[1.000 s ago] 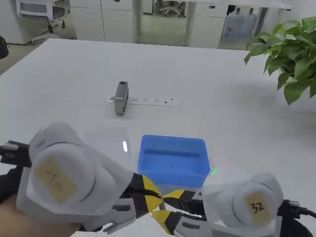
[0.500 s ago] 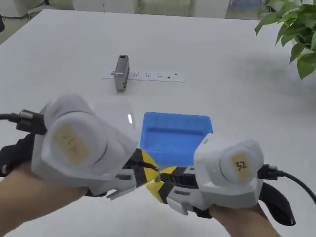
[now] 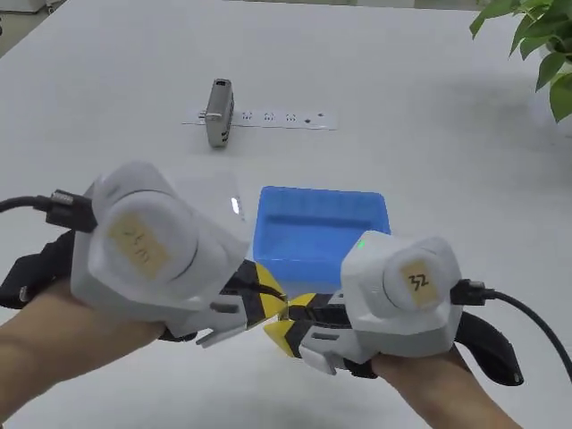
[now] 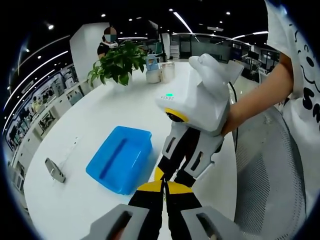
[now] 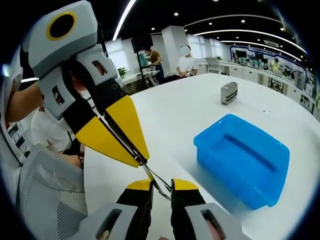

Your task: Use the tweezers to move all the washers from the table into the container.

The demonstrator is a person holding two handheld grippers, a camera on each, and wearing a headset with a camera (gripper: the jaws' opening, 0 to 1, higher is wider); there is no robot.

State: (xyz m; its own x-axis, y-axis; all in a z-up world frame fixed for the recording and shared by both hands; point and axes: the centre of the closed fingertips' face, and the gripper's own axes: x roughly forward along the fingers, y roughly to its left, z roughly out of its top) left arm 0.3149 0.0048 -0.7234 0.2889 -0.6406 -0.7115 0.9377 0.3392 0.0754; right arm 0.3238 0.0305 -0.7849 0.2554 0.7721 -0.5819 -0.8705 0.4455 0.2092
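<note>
Left gripper: the white-housed left gripper [image 4: 165, 186] with yellow-and-black jaws sits low and left of centre in the head view. A hand [image 3: 54, 344] holds it, and it points inward at the other gripper.
Left jaws: pressed together. In the right gripper view they pinch one end of the thin silver metal tweezers [image 5: 154, 176].
Right gripper: the matching white right gripper [image 5: 162, 186] carries a round label reading 32 and sits low and right of centre in the head view. Its jaw tips meet those of the left gripper nose to nose.
Right jaws: a little apart, with the free end of the tweezers running down into the gap. I cannot tell whether the pads actually press on the metal.
Tweezers: off the table, slanting from the left gripper's yellow tips to between the right gripper's tips. Two thin arms can just be made out.
Container: the shallow blue rectangular plastic container [image 3: 308, 255] stands on the white table [image 3: 429, 134] just beyond the meeting jaws, open side up.
Further back: a flat white power strip [image 3: 277, 118] lies on the table with a grey block-shaped adapter [image 3: 219, 112] standing at its left end, well apart from the container.
Far right edge: the leaves of a green plant [image 3: 536, 45].
</note>
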